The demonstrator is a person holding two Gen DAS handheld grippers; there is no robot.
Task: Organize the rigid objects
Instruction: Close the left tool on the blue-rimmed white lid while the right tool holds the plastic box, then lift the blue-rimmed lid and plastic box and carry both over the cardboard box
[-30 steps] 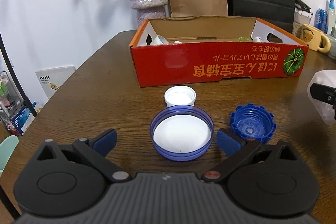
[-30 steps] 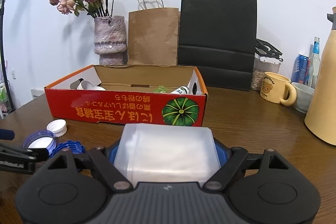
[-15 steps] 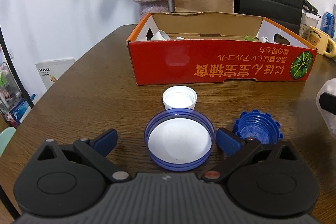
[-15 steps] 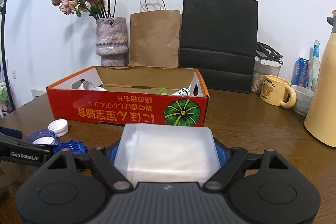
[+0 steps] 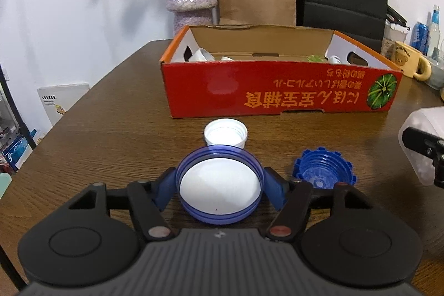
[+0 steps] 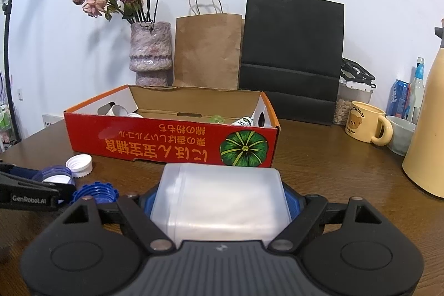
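Note:
My left gripper (image 5: 219, 189) is shut on a large translucent blue lid (image 5: 219, 182) with a white inside, at table level. A small white cap (image 5: 225, 133) lies just beyond it and a blue ridged cap (image 5: 323, 171) to its right. My right gripper (image 6: 222, 199) is shut on a frosted white plastic container (image 6: 222, 201), which also shows at the right edge of the left wrist view (image 5: 424, 138). The red cardboard box (image 5: 277, 93) stands open behind the caps and holds a few small items.
A vase of dried roses (image 6: 149, 52), a brown paper bag (image 6: 208, 49) and a black bag (image 6: 291, 52) stand behind the box. A yellow bear mug (image 6: 366, 125), a bowl, bottles and a tall cream jug (image 6: 427, 129) are at the right.
My left gripper's fingers have closed in from wide open onto the large blue lid. The right gripper keeps its hold on the white container and has risen slightly.

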